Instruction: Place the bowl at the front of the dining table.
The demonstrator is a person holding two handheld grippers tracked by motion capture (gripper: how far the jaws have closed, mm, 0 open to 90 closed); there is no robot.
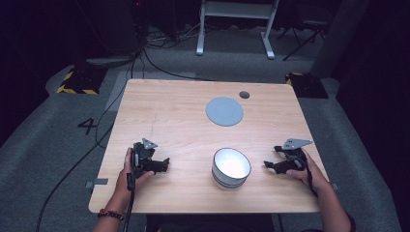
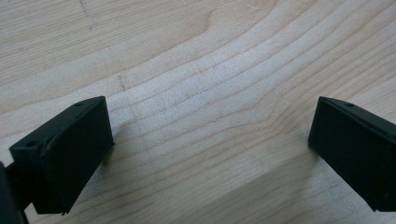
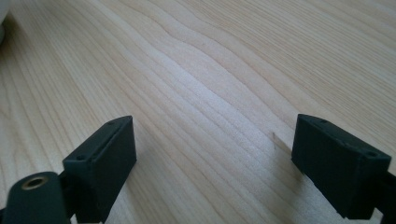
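Left gripper (image 1: 163, 166) sits at lower left of the high view, jaws spread wide with bare table (image 2: 201, 93) between them. Right gripper (image 1: 267, 165) sits at lower right, jaws likewise apart and holding nothing. Both point inward toward the bowl (image 1: 231, 167), which stands upright at lower centre between them, touching neither. A grey disc (image 1: 224, 111) lies above it, well apart, with a small dark hole (image 1: 244, 94) at its upper right.

Judgement: the step in hand is the approach to the bowl. Recommended: bring one gripper to the rim, straddle the wall with one jaw inside and one outside, close firmly, lift level. A pinch near the lip may slip.

Writing: a "4" (image 1: 87, 125) marked on the floor, left of the table. No brand or label readable on bowl, disc or grippers.
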